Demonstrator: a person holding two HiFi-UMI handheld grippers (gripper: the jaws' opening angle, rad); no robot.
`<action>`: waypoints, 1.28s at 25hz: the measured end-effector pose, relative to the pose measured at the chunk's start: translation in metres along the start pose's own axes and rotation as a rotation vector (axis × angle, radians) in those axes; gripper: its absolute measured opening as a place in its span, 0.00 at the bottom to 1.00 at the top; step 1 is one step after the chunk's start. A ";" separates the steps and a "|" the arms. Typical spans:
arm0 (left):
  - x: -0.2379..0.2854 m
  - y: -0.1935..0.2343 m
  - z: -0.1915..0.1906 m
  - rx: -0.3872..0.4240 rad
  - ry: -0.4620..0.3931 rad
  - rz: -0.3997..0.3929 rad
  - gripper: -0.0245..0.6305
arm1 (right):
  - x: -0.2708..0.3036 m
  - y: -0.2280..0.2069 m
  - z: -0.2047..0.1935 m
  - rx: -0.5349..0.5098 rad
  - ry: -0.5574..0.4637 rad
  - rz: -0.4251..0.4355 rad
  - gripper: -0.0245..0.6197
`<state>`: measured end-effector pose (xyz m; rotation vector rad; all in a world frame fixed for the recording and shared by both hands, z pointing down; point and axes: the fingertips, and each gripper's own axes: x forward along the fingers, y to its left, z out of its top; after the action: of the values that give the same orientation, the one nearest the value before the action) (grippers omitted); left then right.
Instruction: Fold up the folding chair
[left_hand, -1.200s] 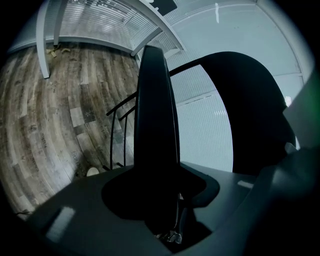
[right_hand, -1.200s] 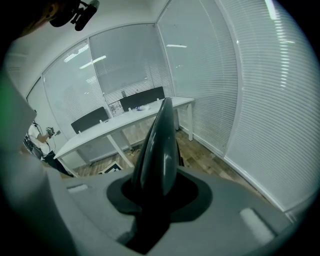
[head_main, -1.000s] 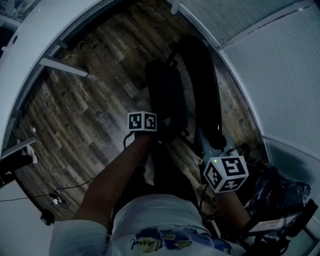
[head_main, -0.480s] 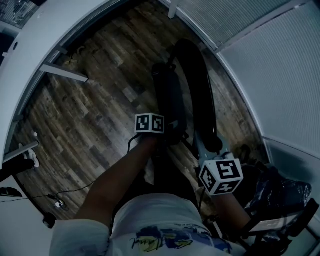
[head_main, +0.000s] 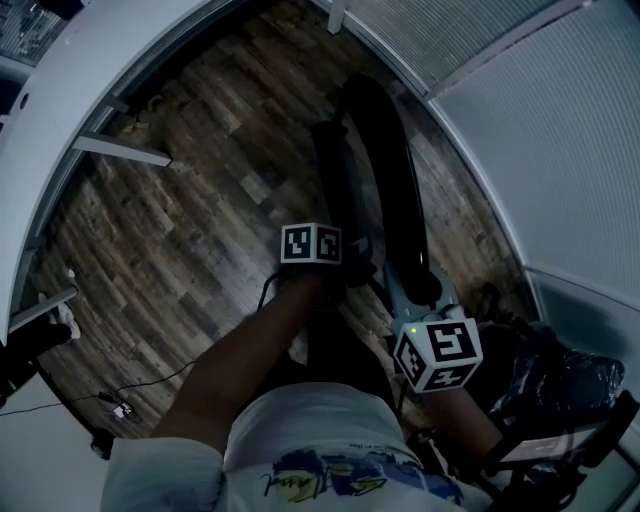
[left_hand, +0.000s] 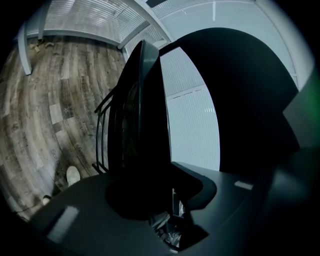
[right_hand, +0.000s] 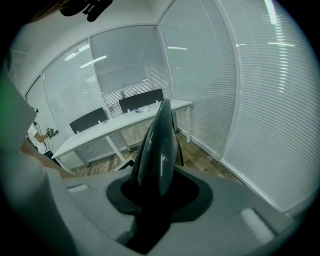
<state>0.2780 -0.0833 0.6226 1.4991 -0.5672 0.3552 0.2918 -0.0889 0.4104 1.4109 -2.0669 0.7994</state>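
On the left, bare wood floor (head_main: 180, 220) fills the head view, and the folding chair (head_main: 395, 215) stands just right of centre, close to the blind-covered glass wall (head_main: 540, 150).

The left gripper (head_main: 345, 264) grips the near edge of the seat (head_main: 333, 170). Its jaws have just been closing, and its own view shows the dark seat panel running up between them. Right of it the backrest (head_main: 380, 130) rises as a long glossy black curve. The right gripper (head_main: 421, 300) is clamped over the backrest's top edge, which sits deep in the notch between its jaws.

The chair looks rigid: hard panels on a thin metal frame, probably moderate in weight, with a pivot that may resist. The backrest looks smooth, so it could slide in a light pinch. The seat's free edge is likely the best place to lift, since it is farthest from the hinge, with the backrest top held to steady the frame.

Compared with a second ago, the seat shows a narrower, more edge-on face and lies closer to the backrest. The left gripper has shifted right towards the backrest, while the right gripper has hardly moved.
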 end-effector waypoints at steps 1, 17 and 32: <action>0.002 -0.001 0.000 -0.001 -0.003 0.004 0.24 | 0.000 0.000 0.000 0.000 0.000 0.000 0.19; 0.019 -0.012 -0.002 -0.006 0.032 0.067 0.24 | 0.001 0.005 0.000 -0.012 0.004 -0.010 0.19; 0.022 -0.014 0.000 -0.010 0.044 0.100 0.24 | 0.002 0.007 0.001 -0.015 0.008 -0.015 0.19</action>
<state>0.3037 -0.0868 0.6229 1.4525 -0.6097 0.4615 0.2845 -0.0888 0.4103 1.4121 -2.0496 0.7809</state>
